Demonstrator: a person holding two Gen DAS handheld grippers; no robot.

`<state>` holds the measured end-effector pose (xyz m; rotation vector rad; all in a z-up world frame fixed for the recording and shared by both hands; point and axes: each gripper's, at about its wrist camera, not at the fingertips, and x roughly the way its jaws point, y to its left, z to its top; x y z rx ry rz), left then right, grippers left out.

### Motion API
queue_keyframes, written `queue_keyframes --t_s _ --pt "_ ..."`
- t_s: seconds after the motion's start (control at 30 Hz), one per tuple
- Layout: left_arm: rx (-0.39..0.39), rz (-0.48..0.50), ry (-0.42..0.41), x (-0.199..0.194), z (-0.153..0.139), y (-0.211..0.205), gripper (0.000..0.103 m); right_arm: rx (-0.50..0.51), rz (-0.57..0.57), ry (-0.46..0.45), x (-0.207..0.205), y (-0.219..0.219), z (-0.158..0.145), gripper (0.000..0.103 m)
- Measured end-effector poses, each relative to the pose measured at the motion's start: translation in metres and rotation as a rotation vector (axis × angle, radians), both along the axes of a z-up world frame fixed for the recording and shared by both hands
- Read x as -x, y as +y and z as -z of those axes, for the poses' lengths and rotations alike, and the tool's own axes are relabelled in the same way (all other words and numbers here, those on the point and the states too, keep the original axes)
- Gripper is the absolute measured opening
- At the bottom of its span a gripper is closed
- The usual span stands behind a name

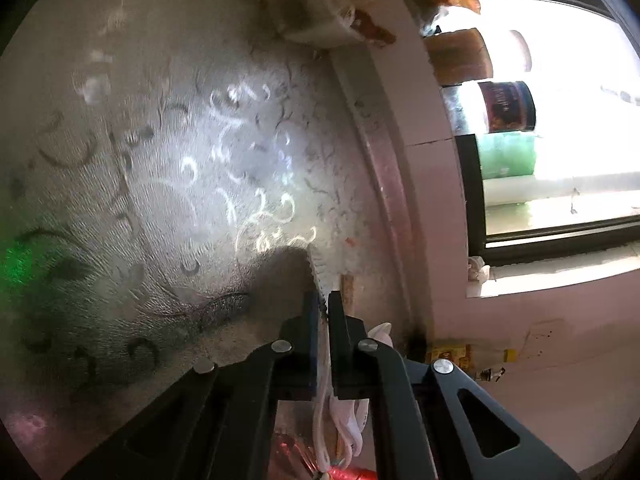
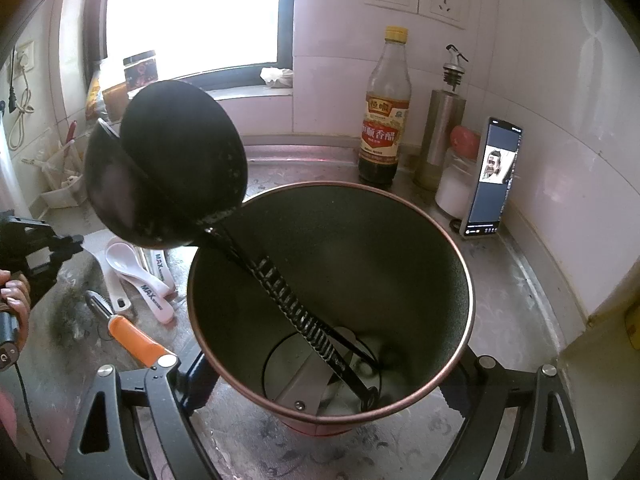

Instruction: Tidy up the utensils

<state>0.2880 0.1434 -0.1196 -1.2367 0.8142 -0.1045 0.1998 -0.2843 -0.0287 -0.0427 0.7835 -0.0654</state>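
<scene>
In the right wrist view the right tool sits at the bottom of the frame, its jaws spread wide around a dark metal bucket and pressed against its outer wall on both sides; the bucket stands upright on the tabletop in the centre of the frame; inside it lean two black ladles, bowls up at the upper left of the rim, handles running down to the bucket floor; left of the bucket, on the tabletop, lie white spoons and an orange-handled peeler, close together; a vinegar bottle, a steel oil dispenser and a propped phone stand behind the bucket toward the upper right; a hand shows at the left edge.

In the left wrist view the left tool is at lower centre, jaws pressed nearly together on a thin white utensil whose notched edge sticks up past the fingertips; which utensil it is I cannot tell; below the jaws more white handles show, blurred.
</scene>
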Motion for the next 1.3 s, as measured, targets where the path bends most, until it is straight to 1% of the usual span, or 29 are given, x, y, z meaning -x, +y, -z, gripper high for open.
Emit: queue_keyframes --t_s 0.17,0.23,0.47,0.57,0.83,0.97,1.3 --pt "-0.009 -0.028 -0.016 0.010 -0.007 0.007 0.004 0.000 0.002 0.000 0.001 0.000 0.000 0.091" --pt "-0.027 -0.033 -0.013 0.012 -0.010 0.009 0.004 -0.001 0.001 0.000 0.001 0.000 0.000 0.091" --pt "-0.079 -0.018 -0.026 0.008 -0.024 0.000 0.004 0.002 0.000 0.001 0.002 -0.001 0.000 0.091" --pt "-0.086 -0.008 -0.024 0.003 -0.025 -0.004 0.004 0.002 -0.005 0.001 0.002 0.000 0.000 0.091" --pt "-0.094 0.037 -0.029 -0.009 -0.018 -0.009 0.004 -0.001 -0.011 0.001 0.001 0.000 0.000 0.091" --pt "-0.071 0.045 -0.037 -0.011 -0.012 -0.007 0.004 -0.003 -0.011 0.008 -0.001 0.001 0.001 0.091" --pt "-0.057 0.046 0.027 -0.017 0.007 -0.006 0.005 -0.004 -0.010 0.012 -0.002 0.001 0.002 0.091"
